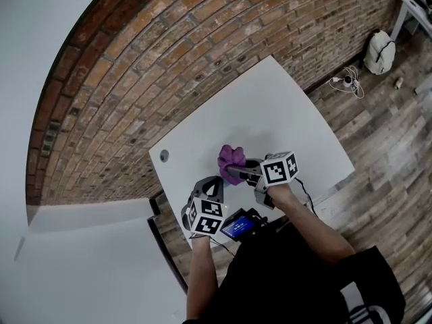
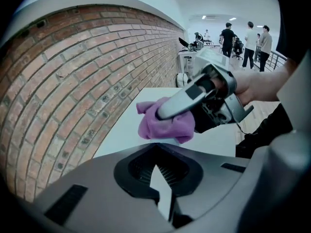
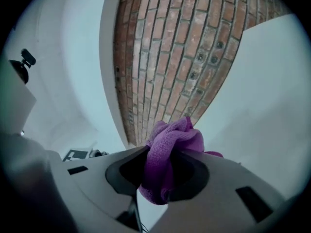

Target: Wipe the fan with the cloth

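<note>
Head view looks down on a white table (image 1: 270, 106) next to a brick wall (image 1: 135, 79). There's wood-look floor (image 1: 385, 140) off to the right, where a white bag (image 1: 379, 51) and a loose cable (image 1: 347, 81) are lying around. So the right gripper (image 1: 231, 172) is out over the tabletop with the purple cloth (image 1: 232, 155) bunched up in its jaws. That gripper's own view makes it super clear: the fabric is squeezed right in the notch between the two jaws, with a wad poking out the front and a bit hanging underneath. The cloth is over the near-middle part of the table, and honestly I can't tell if it's brushing the surface or just above it. Meanwhile the left gripper (image 1: 214, 183) hangs closer to the person, at the table's near edge, tilted downward and just beside the other one. Its own view shows its jaws closed together with nothing caught in them, looking past their tips at the cloth. Also, a small device with a lit blue screen (image 1: 237, 227) shows below the grippers near the person's body. Left gripper view catches a few people (image 2: 250, 33) standing way off at the back of the room.
</note>
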`<state>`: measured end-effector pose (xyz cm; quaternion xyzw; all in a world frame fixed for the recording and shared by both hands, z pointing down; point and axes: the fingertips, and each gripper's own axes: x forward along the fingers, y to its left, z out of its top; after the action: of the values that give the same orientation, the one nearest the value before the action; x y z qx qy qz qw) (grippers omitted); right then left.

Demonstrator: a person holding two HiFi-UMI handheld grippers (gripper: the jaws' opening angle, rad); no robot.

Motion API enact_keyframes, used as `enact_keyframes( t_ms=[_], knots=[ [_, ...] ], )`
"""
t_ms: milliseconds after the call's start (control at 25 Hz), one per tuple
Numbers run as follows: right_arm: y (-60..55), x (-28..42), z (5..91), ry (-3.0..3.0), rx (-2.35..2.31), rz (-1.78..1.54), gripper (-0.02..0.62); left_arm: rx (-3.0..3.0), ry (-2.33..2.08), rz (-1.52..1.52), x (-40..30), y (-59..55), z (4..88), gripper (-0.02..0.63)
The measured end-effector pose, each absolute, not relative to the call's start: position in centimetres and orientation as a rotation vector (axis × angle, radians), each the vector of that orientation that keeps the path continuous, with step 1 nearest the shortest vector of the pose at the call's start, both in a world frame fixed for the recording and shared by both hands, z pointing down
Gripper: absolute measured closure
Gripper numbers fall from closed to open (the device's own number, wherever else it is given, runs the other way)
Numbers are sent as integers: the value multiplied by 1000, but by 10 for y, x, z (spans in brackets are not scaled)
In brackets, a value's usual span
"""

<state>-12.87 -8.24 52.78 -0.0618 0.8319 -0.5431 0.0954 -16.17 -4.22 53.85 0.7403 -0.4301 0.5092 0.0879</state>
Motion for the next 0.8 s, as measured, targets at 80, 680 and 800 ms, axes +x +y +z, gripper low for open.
enact_keyframes(
  t_ms=[80, 680, 800],
  knots=[
    [-84, -127, 554, 2426, -248, -1680, 502, 2204, -1278, 1515, -161, -42, 538, 606],
    [-95, -121, 627, 1849, -324, -2095, 502, 2206, -1295, 1502, -163, -42, 538, 606],
    [-91, -132, 624, 1746, -282, -2132, 502, 2207, -1299, 1501, -161, -41, 539, 606]
  ],
)
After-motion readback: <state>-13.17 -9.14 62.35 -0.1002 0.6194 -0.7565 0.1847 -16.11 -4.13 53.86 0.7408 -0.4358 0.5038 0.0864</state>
